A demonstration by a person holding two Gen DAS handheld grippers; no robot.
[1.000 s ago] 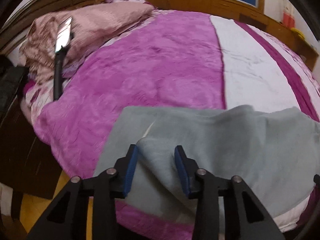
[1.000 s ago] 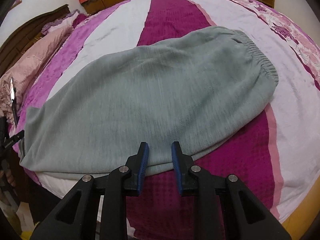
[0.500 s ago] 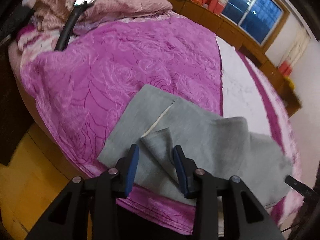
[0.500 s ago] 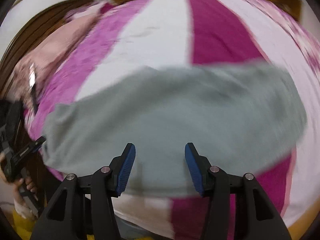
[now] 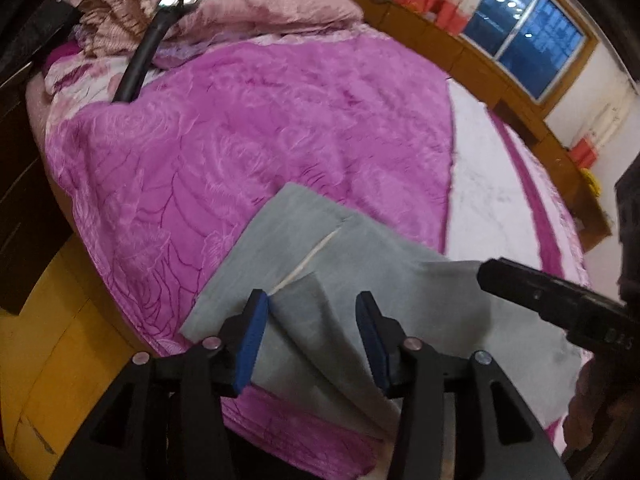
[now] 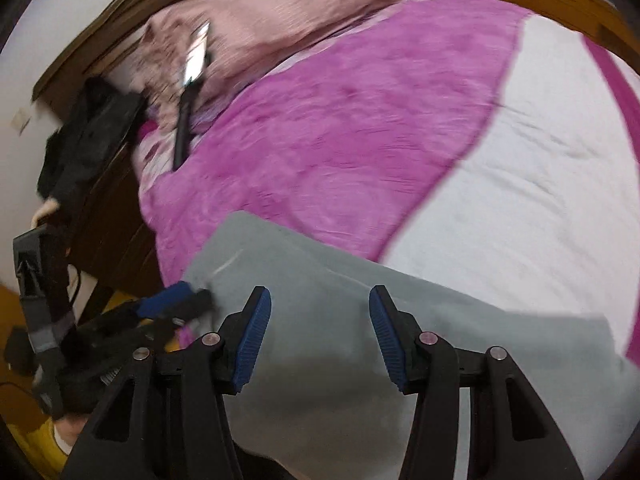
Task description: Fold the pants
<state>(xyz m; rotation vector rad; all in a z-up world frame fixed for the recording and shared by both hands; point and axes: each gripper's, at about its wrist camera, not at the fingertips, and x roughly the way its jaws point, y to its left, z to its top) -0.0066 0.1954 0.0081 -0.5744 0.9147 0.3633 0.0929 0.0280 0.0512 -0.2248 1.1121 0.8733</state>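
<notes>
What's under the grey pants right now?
The grey pants lie on the magenta blanket, their right part over the white stripe. A raised fold sits between the open left tool. Anything beneath the fabric is covered.

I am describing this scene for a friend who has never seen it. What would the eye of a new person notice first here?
First comes the bright magenta blanket that covers most of the bed, with grey pants lying on its near edge. The left gripper stands open over a raised fold of that grey cloth, and the right gripper hangs open above it too. Behind, pink pillows lie at the head of the bed, and a dark blue window sits at upper right.
</notes>
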